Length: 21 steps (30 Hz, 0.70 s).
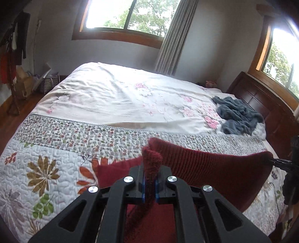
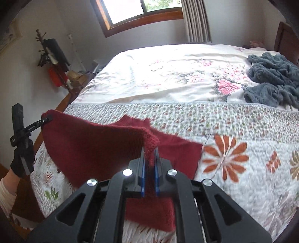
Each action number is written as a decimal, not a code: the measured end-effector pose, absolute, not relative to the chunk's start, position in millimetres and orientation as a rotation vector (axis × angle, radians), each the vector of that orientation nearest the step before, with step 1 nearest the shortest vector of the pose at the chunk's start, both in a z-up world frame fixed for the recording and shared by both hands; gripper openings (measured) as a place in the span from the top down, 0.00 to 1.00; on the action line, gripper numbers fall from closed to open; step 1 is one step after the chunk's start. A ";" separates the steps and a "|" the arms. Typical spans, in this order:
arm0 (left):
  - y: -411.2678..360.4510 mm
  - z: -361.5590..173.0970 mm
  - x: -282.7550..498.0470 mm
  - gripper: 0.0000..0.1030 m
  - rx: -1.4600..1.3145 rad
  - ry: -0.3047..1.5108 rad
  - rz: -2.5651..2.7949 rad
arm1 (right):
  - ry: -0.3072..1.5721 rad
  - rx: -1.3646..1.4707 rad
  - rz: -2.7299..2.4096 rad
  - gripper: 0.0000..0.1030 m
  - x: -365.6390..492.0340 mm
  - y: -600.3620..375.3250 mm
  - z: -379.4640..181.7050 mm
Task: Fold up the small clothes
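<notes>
Two hand-held grippers, left [image 1: 149,184] and right [image 2: 149,174], each clench one red garment [image 1: 214,164] above one bed [image 1: 112,104].

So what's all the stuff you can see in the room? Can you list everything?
Red knitted garment: one, dark red, lifted over the near end of the bed, pinched at two corners.
Grey fluffy garment: one, blue-grey, crumpled at the far right of the bed.
Quilt: one, white with orange flowers, near end of the bed.
Bedspread: one, cream with pink flowers, far half of the bed.
Windows: two, wood-framed, far walls.
Curtain: one, grey, beside the window.
Coat rack: one, dark, left corner.
Left gripper: black, shut on the garment.
Right gripper: black, shut on the garment.
</notes>
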<state>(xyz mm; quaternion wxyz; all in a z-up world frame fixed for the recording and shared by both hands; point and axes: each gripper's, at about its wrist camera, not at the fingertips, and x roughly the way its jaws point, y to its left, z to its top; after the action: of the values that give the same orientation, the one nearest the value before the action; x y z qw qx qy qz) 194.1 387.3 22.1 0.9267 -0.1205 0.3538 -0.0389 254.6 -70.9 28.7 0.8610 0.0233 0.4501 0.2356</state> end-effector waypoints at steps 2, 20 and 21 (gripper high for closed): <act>390.7 13.9 217.6 0.94 -0.262 0.741 -0.062 | 0.969 0.052 0.465 0.95 283.4 -67.2 18.7; 404.8 -140.5 338.6 0.93 -0.273 1.047 0.061 | 1.228 0.066 0.345 0.94 415.6 -42.1 -127.8; 405.1 -147.2 342.3 0.92 -0.273 1.063 0.069 | 1.239 0.072 0.340 0.94 419.1 -43.3 -134.1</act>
<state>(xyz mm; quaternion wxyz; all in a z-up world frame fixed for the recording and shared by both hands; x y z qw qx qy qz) 342.3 405.1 -147.2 0.8526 -0.1295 0.5052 0.0329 419.1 -43.3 -134.1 0.8001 0.0335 0.5775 0.1586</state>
